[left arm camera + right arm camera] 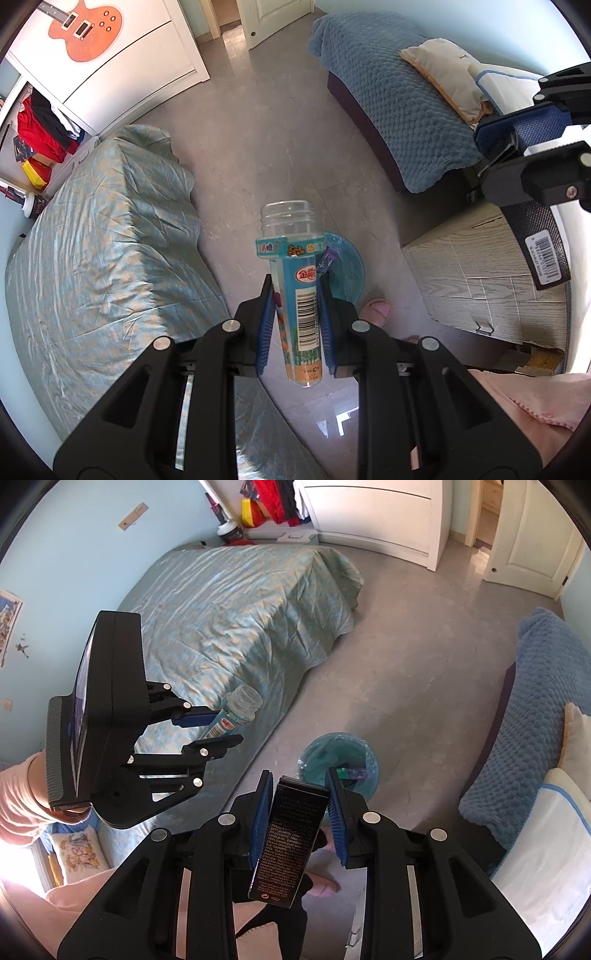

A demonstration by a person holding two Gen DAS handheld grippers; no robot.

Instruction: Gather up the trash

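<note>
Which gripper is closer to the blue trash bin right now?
Right, it seems. The right gripper, holding the black box, hangs just short of the bin; the left gripper with the bottle is off toward the bed.

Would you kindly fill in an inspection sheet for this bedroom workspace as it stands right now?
Surface: grey tiled floor, mostly bare.
Job's things: uncapped plastic bottle; dark printed carton; blue-lined bin on the floor below both.
Clutter: clothes pile by the wardrobe; pink slipper.
Grippers: left gripper shut on the bottle; right gripper shut on the carton.
Cables: nothing seen.
Surroundings: bed, blue-blanketed sofa, wooden cabinet.
</note>
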